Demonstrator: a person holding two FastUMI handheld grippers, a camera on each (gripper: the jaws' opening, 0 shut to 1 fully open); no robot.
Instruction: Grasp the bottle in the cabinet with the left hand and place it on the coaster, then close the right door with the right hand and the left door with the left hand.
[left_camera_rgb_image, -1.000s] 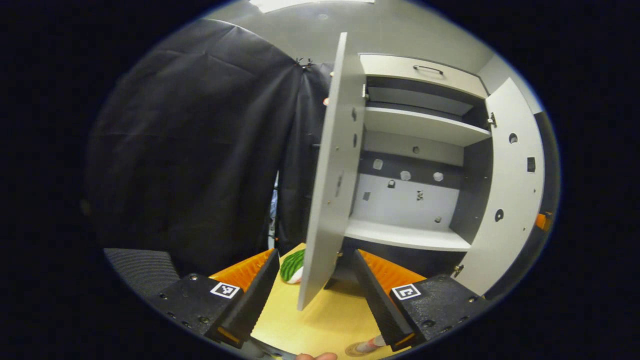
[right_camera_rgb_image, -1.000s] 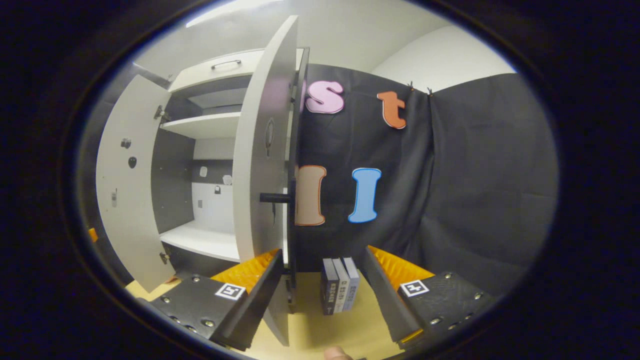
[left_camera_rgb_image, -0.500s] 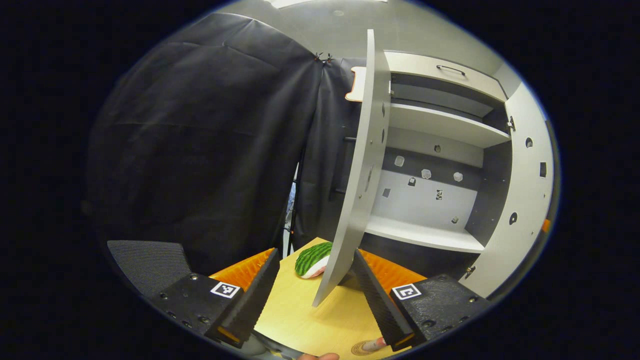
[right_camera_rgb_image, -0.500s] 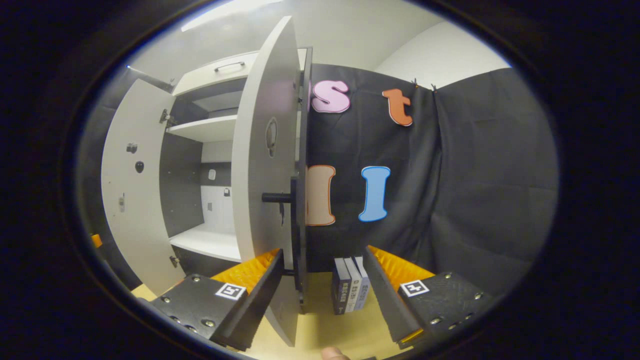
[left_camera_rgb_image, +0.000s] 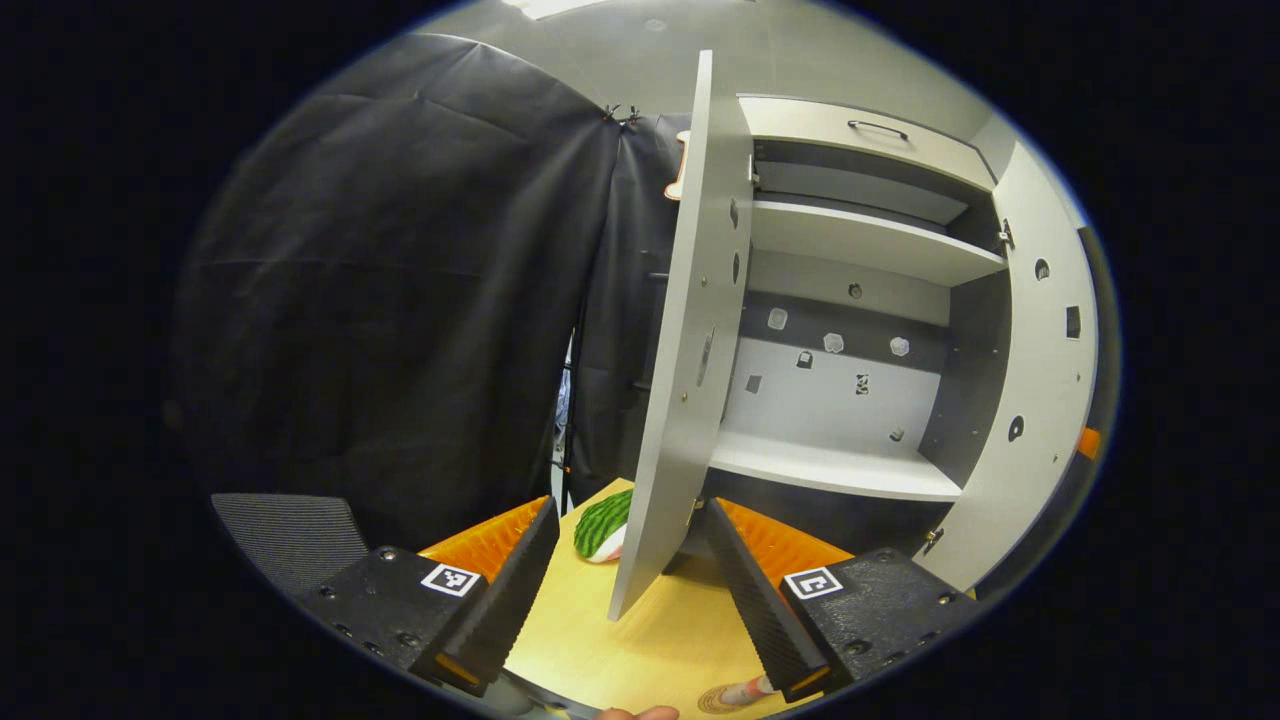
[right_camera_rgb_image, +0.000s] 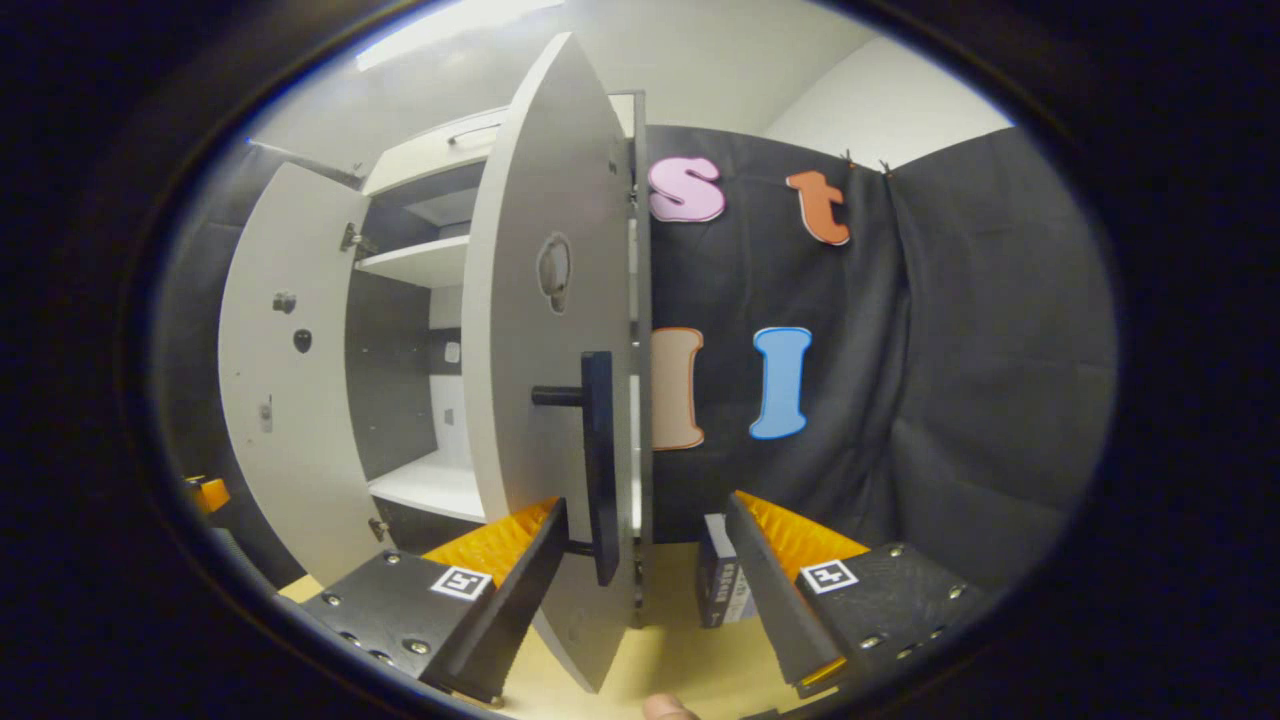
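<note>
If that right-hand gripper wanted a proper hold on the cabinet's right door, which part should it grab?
Probably the black handle. It is a slim upright bar held off the right door by short posts, so there is a gap behind it. The right gripper is open just below it; coming straight at the door's outer face, one finger either side of the bar, looks best.
</note>
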